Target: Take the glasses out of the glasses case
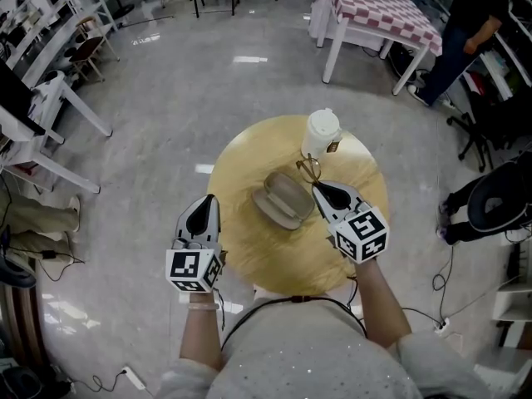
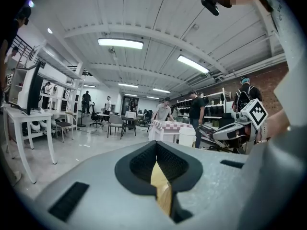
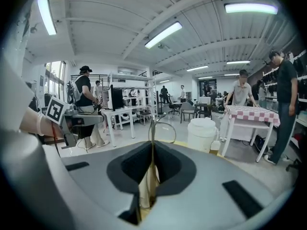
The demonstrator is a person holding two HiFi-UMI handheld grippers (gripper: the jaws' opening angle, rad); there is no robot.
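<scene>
An open beige glasses case (image 1: 283,199) lies in the middle of the round wooden table (image 1: 258,260). My right gripper (image 1: 318,188) is shut on the thin-framed glasses (image 1: 309,169), holding them lifted just right of the case, in front of the cup. In the right gripper view the glasses (image 3: 162,127) stick up from between the pads of the right gripper (image 3: 152,150). My left gripper (image 1: 211,199) hangs at the table's left edge, apart from the case, jaws shut with nothing in them. In its own view the left gripper (image 2: 157,146) shows only the tabletop behind its pads.
A white lidded cup (image 1: 322,133) stands at the table's far side, close behind the glasses. A checkered-cloth table (image 1: 378,11) and a standing person (image 1: 465,23) are at the back right. White desks (image 1: 50,115) line the left.
</scene>
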